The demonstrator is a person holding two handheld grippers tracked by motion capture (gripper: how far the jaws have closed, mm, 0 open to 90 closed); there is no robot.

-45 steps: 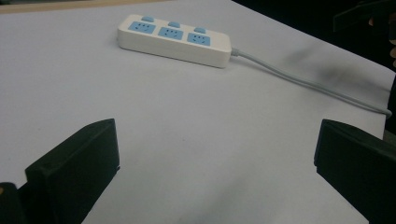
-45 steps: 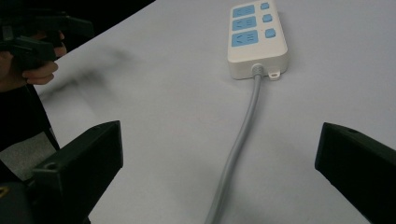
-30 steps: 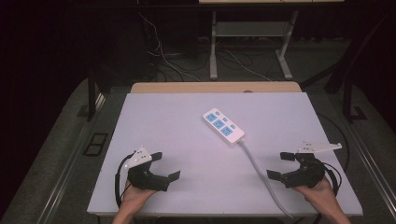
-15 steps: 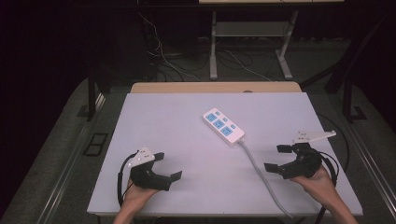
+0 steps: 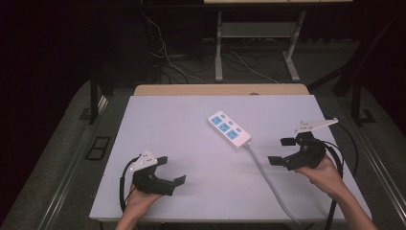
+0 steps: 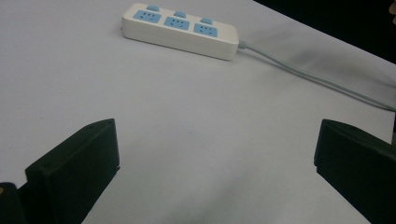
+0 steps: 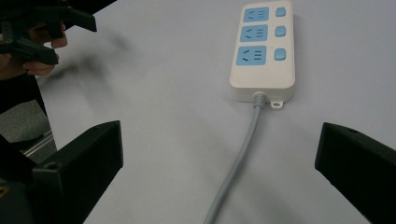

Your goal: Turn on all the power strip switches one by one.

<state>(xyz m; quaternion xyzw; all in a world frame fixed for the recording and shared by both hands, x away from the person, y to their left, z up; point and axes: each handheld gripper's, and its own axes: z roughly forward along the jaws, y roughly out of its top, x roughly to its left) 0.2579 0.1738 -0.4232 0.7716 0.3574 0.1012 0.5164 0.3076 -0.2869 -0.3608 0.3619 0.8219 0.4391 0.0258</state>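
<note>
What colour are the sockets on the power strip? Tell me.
Light blue, set in the white plastic power strip; clearest in the right gripper view.

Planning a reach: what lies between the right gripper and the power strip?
Only bare table and the strip's own cable, seen in the right gripper view; right gripper, power strip.

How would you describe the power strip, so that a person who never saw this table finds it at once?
Start at the white table and look a little right of its middle, between the two grippers. The power strip lies there flat and slanted, with a grey cable running to the near edge. It is the white bar with three blue sockets.
</note>
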